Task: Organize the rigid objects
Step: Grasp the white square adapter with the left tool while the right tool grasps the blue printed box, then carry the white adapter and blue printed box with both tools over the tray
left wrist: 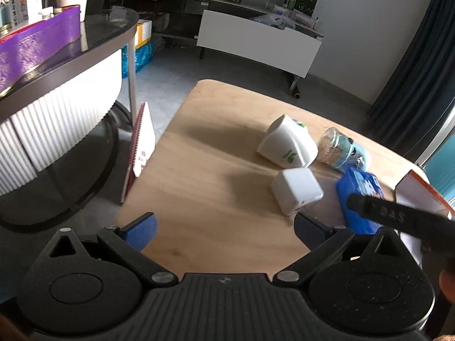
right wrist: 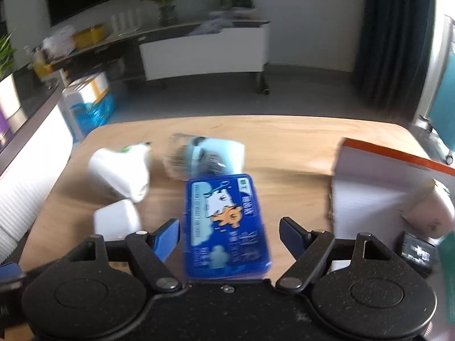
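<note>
A blue flat box (right wrist: 224, 224) with a cartoon print lies on the wooden table (right wrist: 298, 153), between the spread fingers of my right gripper (right wrist: 230, 237). That gripper is open and its pads stand apart from the box sides. Beyond the box lie a tipped white container with a green leaf mark (right wrist: 122, 170), a small white cube (right wrist: 116, 221) and a clear jar with a pale blue label (right wrist: 207, 156). My left gripper (left wrist: 224, 233) is open over bare table, with the white cube (left wrist: 295, 190) just ahead of its right finger.
A white box with an orange rim (right wrist: 384, 187) stands at the table's right, holding a pale cup (right wrist: 429, 213) and a black item (right wrist: 416, 251). A red spiral pad (left wrist: 142, 142) leans off the left edge. A round dark-topped table (left wrist: 57, 113) stands left.
</note>
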`<state>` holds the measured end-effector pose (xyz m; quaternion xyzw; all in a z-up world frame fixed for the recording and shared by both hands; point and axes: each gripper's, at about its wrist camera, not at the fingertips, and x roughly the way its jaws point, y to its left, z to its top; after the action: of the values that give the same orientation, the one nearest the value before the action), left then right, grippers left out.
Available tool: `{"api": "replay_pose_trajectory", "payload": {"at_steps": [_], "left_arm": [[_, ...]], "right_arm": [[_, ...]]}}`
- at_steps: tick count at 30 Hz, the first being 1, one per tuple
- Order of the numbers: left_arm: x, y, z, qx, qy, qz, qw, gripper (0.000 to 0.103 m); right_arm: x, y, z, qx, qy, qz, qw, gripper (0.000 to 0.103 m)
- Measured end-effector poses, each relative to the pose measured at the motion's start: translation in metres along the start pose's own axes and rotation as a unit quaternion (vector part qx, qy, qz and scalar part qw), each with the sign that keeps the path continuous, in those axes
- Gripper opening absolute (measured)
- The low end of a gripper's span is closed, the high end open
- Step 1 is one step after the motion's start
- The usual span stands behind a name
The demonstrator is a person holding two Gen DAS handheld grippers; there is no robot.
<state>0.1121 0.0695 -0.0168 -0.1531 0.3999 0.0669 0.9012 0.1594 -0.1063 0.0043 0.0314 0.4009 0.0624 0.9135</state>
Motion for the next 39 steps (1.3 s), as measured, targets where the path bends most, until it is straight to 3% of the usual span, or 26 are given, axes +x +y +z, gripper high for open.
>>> {"api": "replay_pose_trajectory", "payload": {"at_steps": [5, 7, 13, 17, 20, 23, 24, 39], "left_arm": [[0.016, -0.018, 0.007, 0.002, 0.003, -0.008, 1.0000, 0.103], [0.020, -0.027, 0.012, 0.002, -0.001, -0.009, 1.0000, 0.103], [0.039, -0.050, 0.015, 0.022, 0.001, -0.006, 0.9997, 0.103], [0.049, -0.058, 0.012, 0.045, -0.009, 0.021, 0.9987, 0.095], [0.046, -0.060, 0.005, 0.076, -0.030, 0.028, 0.9963, 0.072], [0.037, -0.055, -0.003, 0.094, -0.043, 0.011, 0.9946, 0.044], [0.036, -0.052, -0.005, 0.098, -0.045, 0.008, 0.9941, 0.042], [0.000, -0.044, -0.017, 0.083, -0.061, -0.033, 0.9941, 0.042]], "right_arm": [[0.009, -0.007, -0.001, -0.023, 0.014, 0.040, 0.999, 0.089], [0.014, -0.009, -0.002, -0.018, 0.030, 0.032, 0.999, 0.073], [0.000, -0.019, -0.015, -0.022, 0.022, 0.024, 0.999, 0.073], [-0.008, -0.023, -0.021, -0.024, 0.023, 0.032, 0.999, 0.073], [-0.012, -0.023, -0.025, -0.031, 0.023, 0.035, 0.999, 0.073], [-0.015, -0.024, -0.025, -0.025, 0.025, 0.043, 0.998, 0.073], [-0.015, -0.024, -0.026, -0.022, 0.025, 0.047, 0.998, 0.073], [-0.048, -0.015, -0.023, -0.032, -0.006, 0.079, 0.996, 0.073]]}}
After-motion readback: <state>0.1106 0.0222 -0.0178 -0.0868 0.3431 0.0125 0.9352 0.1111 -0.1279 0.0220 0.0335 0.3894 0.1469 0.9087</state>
